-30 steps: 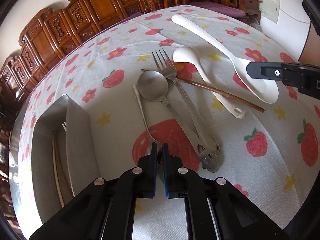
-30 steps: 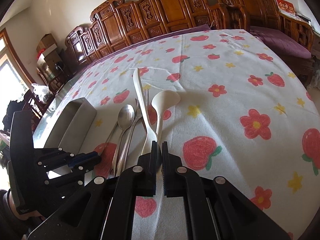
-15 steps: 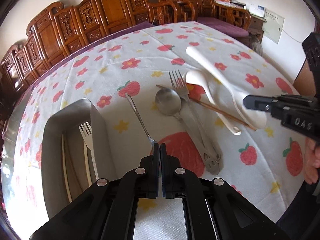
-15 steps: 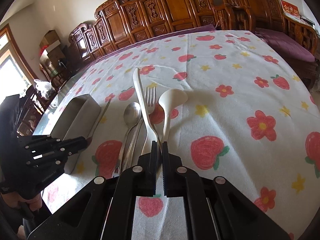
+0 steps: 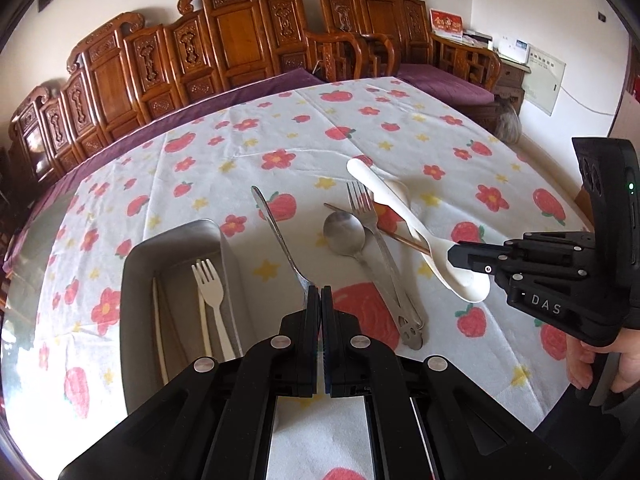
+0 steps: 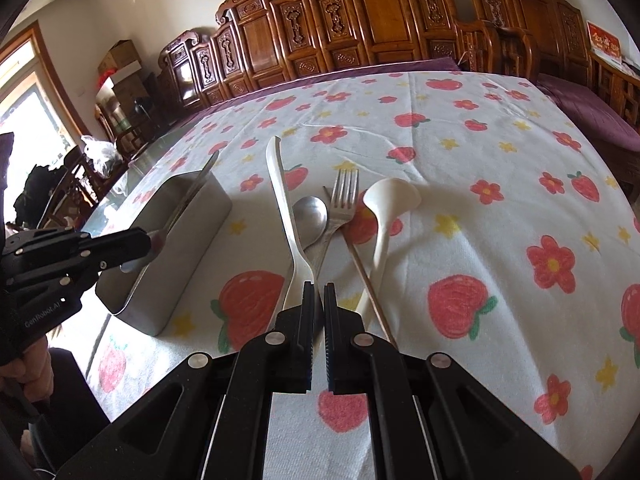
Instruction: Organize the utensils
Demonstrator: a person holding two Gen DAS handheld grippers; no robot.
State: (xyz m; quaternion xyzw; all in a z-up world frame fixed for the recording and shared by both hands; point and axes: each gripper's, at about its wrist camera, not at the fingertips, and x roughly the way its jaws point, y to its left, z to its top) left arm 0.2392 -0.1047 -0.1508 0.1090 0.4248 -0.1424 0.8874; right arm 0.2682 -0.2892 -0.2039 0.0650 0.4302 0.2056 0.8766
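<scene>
My left gripper [image 5: 320, 294] is shut on a slim metal utensil [image 5: 276, 232] and holds it lifted, handle pointing away, just right of the grey metal box [image 5: 132, 280]. From the right wrist view the left gripper [image 6: 138, 246] hovers over that box [image 6: 192, 240]. My right gripper [image 6: 319, 292] is shut on a long white spoon [image 6: 282, 200], lifted off the cloth; it shows in the left wrist view [image 5: 400, 216] held by the right gripper [image 5: 454, 256]. A metal spoon [image 5: 345, 234], a metal fork [image 5: 370, 232], a white ladle [image 6: 384, 216] and a brown chopstick [image 6: 366, 280] lie on the cloth.
The box holds a white plastic fork [image 5: 212, 296] and pale chopsticks [image 5: 158, 320]. The strawberry-print tablecloth [image 6: 500, 240] covers a round table. Carved wooden chairs [image 5: 240, 48] line the far side. The table edge is close at the left [image 6: 120, 184].
My left gripper has lifted the metal utensil off the cloth and swung it toward the box. My right gripper has raised the long white spoon from the pile.
</scene>
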